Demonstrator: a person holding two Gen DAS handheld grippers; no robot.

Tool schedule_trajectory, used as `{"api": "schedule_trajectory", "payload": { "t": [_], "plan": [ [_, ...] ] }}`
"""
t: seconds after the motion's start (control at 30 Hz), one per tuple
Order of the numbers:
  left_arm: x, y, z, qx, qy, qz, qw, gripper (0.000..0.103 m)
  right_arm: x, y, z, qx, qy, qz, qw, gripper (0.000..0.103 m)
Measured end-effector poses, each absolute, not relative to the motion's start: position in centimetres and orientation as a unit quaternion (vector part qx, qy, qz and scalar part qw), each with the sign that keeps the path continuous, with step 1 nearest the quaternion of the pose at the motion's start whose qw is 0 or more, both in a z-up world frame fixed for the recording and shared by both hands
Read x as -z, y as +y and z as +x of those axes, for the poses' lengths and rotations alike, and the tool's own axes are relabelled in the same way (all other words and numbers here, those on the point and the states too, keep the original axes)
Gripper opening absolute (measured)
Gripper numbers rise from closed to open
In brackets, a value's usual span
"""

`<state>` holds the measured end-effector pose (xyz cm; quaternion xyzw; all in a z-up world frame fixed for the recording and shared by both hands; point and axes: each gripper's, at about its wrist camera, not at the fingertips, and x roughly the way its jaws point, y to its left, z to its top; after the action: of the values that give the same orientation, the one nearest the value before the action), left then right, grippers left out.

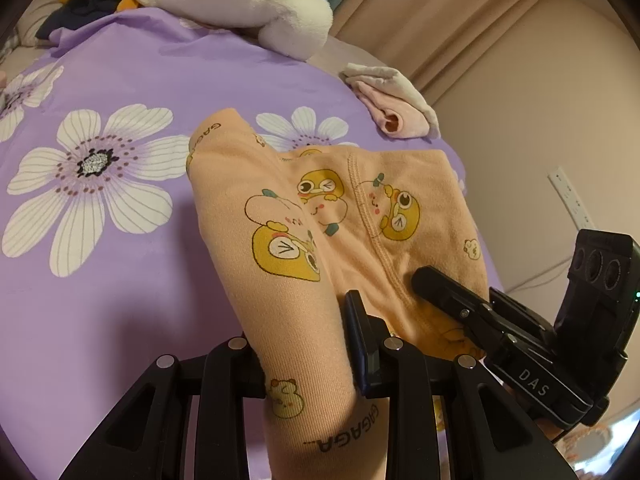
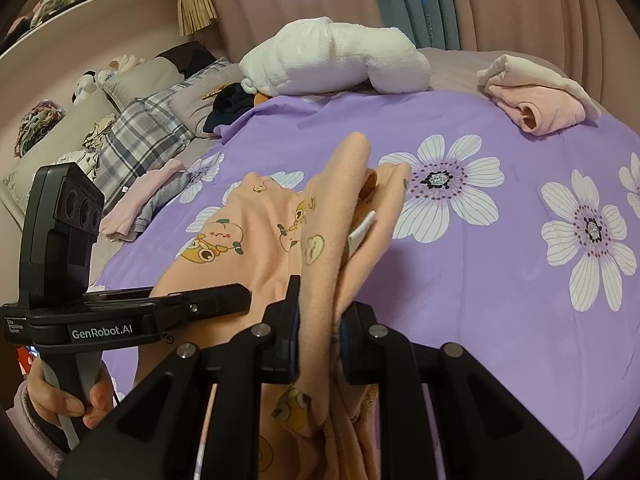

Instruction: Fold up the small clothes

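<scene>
A small peach garment with yellow cartoon prints hangs lifted over the purple flowered bed sheet. My left gripper is shut on one ribbed edge of it, and the cloth runs up between the fingers. My right gripper is shut on another bunched edge of the peach garment, where a white label shows. The far part of the cloth still rests on the bed sheet. The two grippers are close side by side: the right gripper shows in the left wrist view, and the left gripper in the right wrist view.
A white plush bundle and a crumpled pink garment lie at the far side of the bed. Folded pink and grey clothes sit at the left edge, next to plaid pillows. A hand holds the left gripper's handle.
</scene>
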<state>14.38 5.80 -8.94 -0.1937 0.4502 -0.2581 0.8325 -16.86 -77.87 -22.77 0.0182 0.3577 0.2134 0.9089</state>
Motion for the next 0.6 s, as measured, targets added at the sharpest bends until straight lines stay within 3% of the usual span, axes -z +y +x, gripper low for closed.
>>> {"api": "schedule_trajectory", "payload": {
  "t": [0.6],
  "plan": [
    [12.2, 4.9, 18.9, 0.250, 0.478, -0.193, 0.819, 0.028, 25.0, -76.9, -13.0, -0.194, 0.377, 0.011, 0.906, 0.017]
  ]
}}
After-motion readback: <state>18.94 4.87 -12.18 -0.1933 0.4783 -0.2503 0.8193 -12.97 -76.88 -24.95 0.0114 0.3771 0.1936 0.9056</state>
